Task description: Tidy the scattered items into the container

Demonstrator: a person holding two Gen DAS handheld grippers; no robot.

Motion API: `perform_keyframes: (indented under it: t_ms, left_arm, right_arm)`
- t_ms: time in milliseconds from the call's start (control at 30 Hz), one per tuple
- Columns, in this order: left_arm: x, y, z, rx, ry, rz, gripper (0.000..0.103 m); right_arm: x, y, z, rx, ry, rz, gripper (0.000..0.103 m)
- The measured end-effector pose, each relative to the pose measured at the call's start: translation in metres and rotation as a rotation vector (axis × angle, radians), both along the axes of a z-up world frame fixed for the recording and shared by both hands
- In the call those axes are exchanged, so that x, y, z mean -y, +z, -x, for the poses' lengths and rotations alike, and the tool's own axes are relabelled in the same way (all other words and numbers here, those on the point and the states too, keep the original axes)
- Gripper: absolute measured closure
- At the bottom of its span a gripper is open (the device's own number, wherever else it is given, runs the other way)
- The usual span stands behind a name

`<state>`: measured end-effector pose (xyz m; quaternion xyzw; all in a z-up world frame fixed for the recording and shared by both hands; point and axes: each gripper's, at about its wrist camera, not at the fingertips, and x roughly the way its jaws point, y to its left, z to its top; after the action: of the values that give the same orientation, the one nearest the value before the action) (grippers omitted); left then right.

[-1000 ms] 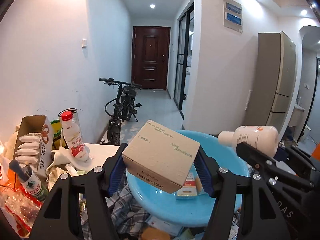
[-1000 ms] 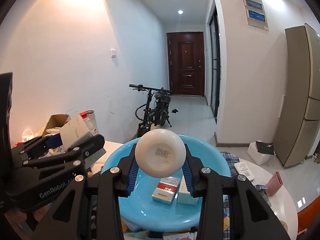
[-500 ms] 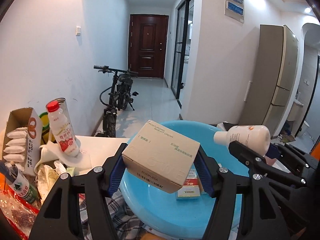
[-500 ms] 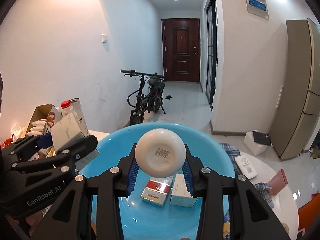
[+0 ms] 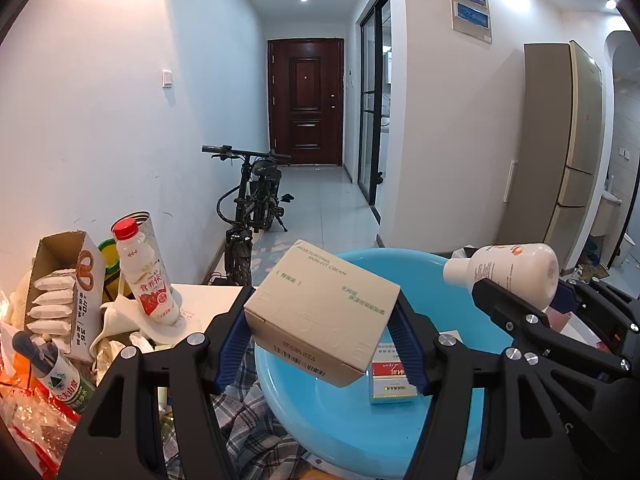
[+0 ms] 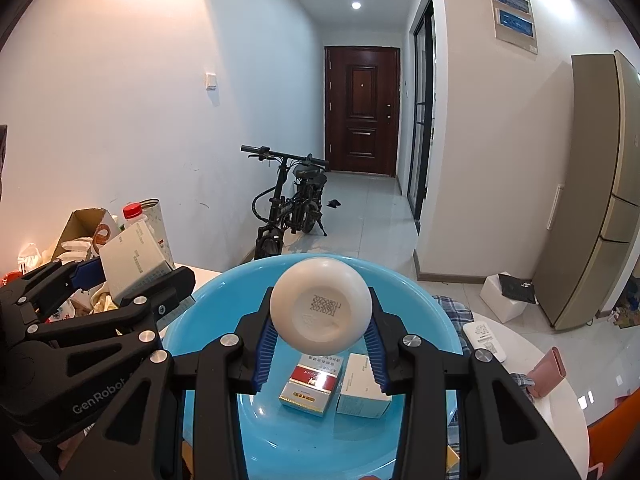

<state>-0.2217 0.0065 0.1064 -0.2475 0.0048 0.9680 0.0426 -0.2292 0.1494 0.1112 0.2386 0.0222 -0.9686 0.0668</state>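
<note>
My left gripper (image 5: pixel 320 340) is shut on a beige cream box (image 5: pixel 320 312), held over the left side of the blue basin (image 5: pixel 360 420). My right gripper (image 6: pixel 320 344) is shut on a white bottle (image 6: pixel 320 310), seen bottom-on, held above the basin (image 6: pixel 320 440). In the left wrist view the bottle (image 5: pixel 508 270) lies sideways over the basin's right rim. A red-and-white pack (image 6: pixel 310 386) and a small white box (image 6: pixel 362 388) lie in the basin. The cream box also shows at the left of the right wrist view (image 6: pixel 134 258).
A red-capped drink bottle (image 5: pixel 142 274), an open carton of sachets (image 5: pixel 60 292), a green-label bottle (image 5: pixel 52 372) and wrappers crowd the table's left. A plaid cloth (image 5: pixel 240 420) lies under the basin. A remote (image 6: pixel 484 338) and pink case (image 6: pixel 546 372) lie right.
Both grippers have held their items and moved slightly over the basin, which now fills more of both views. The scene has shifted as both cameras tilted.
</note>
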Motion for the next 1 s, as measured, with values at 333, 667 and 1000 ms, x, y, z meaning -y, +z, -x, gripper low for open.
perform_keyframes:
  t_ms: [333, 667, 1000]
  left_arm:
    - [0.0018, -0.0018, 0.0025, 0.008, 0.0, -0.002, 0.04]
    - [0.0014, -0.0036, 0.0029, 0.012, 0.001, 0.002, 0.04]
    - [0.0015, -0.0055, 0.0034, 0.012, 0.005, 0.004, 0.04]
  right_arm:
    - [0.0046, 0.0014, -0.0011, -0.005, -0.004, -0.017, 0.061]
    - [0.0025, -0.0019, 0.0002, -0.004, -0.006, -0.022, 0.061]
    - [0.0001, -0.007, -0.0027, 0.001, -0.007, -0.018, 0.061]
